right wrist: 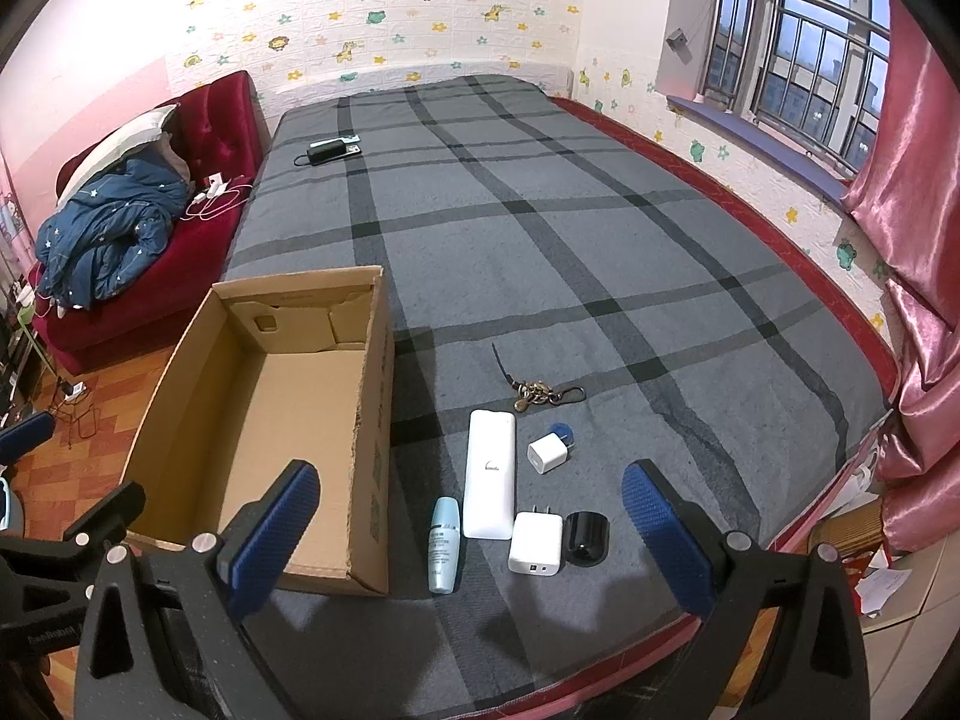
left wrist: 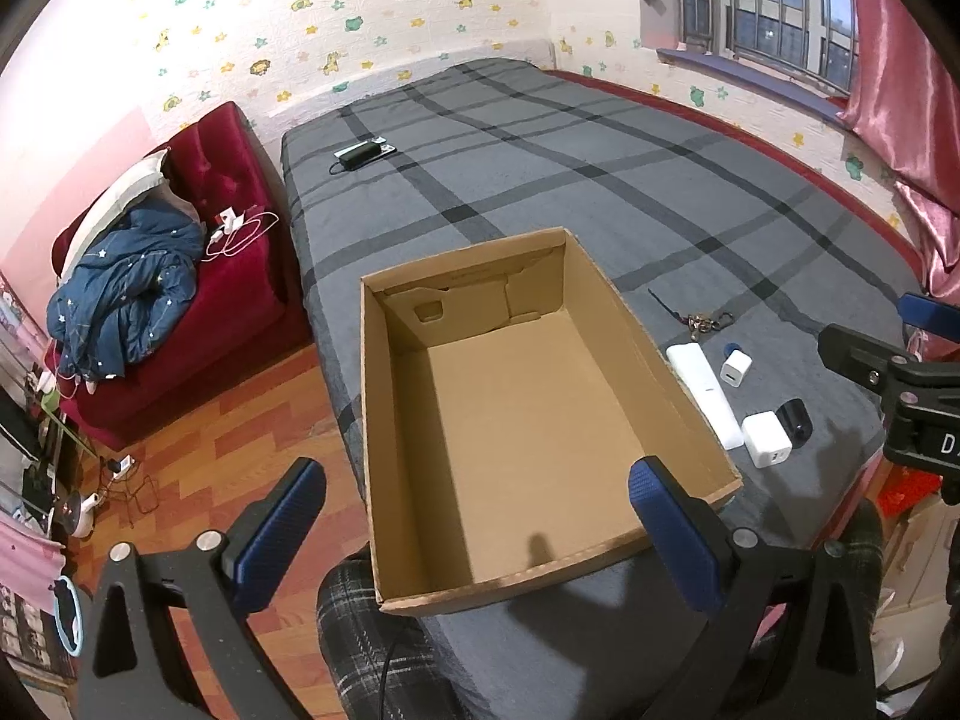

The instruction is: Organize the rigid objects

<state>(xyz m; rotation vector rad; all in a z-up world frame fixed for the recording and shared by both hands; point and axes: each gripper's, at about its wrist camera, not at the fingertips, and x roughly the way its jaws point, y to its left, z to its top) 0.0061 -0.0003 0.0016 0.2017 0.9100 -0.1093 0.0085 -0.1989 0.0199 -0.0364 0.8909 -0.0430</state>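
An open cardboard box (left wrist: pixel 606 300) (right wrist: pixel 375 420) sits on the grey plaid bed with nothing inside. To its right lie a long white remote (right wrist: pixel 490 474) (left wrist: pixel 702 390), a pale blue bottle (right wrist: pixel 443 543), a large white charger (right wrist: pixel 536 543) (left wrist: pixel 763 440), a small white charger cube (right wrist: pixel 545 453) (left wrist: pixel 735 369), a black round object (right wrist: pixel 587 531) (left wrist: pixel 795 417), a blue cap (right wrist: pixel 563 433) and a keyring (right wrist: pixel 543 393) (left wrist: pixel 702 321). My left gripper (left wrist: pixel 474 531) hovers open over the box's near end. My right gripper (right wrist: pixel 471 531) hangs open above the remote and chargers, holding nothing.
A black charger with phones (right wrist: pixel 330 150) (left wrist: pixel 363 151) lies at the far left of the bed (right wrist: pixel 540 210). A red sofa (left wrist: pixel 240 252) with a blue quilt stands left. Wood floor (left wrist: pixel 240 450) with cables lies below. Pink curtains (right wrist: pixel 918 240) hang right.
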